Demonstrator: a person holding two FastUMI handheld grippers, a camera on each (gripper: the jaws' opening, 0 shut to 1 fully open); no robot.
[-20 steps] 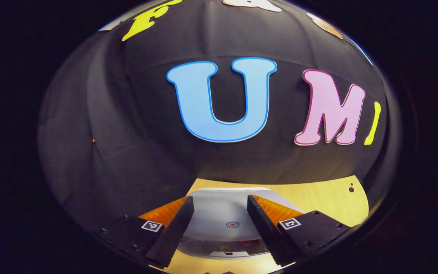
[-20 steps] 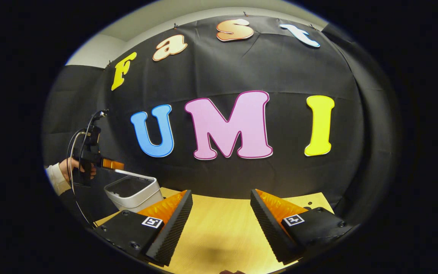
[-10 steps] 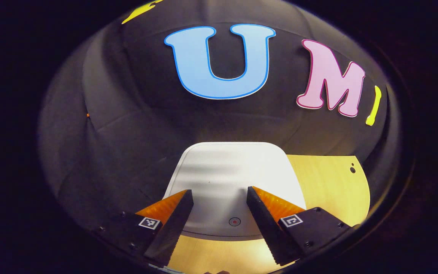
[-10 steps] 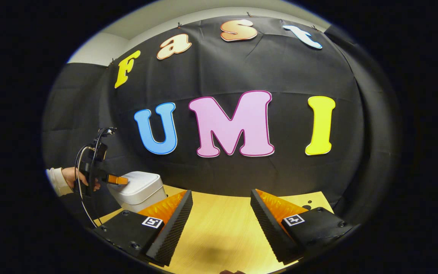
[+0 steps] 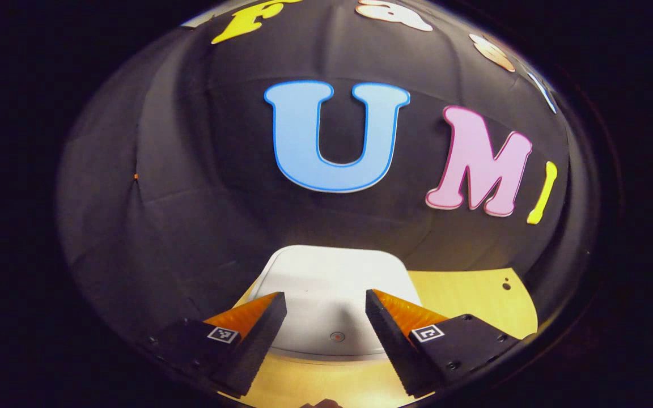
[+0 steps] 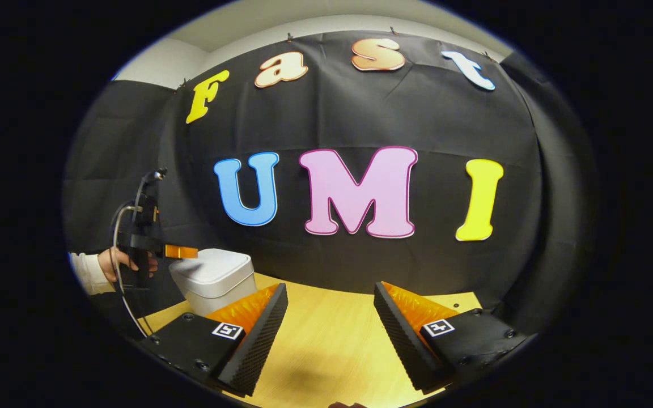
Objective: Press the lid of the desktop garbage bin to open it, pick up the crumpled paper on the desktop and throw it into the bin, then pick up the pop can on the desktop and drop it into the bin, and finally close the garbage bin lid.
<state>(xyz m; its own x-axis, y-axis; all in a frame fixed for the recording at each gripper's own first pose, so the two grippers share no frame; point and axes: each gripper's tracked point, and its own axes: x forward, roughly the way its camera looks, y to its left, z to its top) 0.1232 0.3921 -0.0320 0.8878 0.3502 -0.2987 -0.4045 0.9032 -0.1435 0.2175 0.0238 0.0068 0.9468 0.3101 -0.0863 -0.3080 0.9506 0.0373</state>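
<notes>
Item: small white plastic desktop garbage bin [image 6: 212, 279], rounded-rectangular, standing at the far left of the pale wooden desktop [image 6: 326, 334], close against the black cloth wall. Its flat white lid [image 5: 332, 283] lies shut and level on the body; a small round red-centred mark [image 5: 336, 336] sits near the lid's front edge.

Item: left gripper [image 5: 322, 317], jaws spread apart, holding nothing. In the left gripper view the lid lies directly ahead and below, between the two fingers, its front edge nearest the gripper. In the right gripper view this gripper [image 6: 181, 251] hangs just above the lid's near-left corner, carried by a hand [image 6: 115, 262] with a pale sleeve; whether it touches the lid cannot be told at this size, though a gap seems likely.

Item: right gripper [image 6: 329, 317], jaws likewise spread apart and empty, over bare desktop, well apart from the bin, which lies to its left.

Assessment: left gripper is much the nearer to the bin. With the lid down, the closing step appears complete or all but complete.
</notes>
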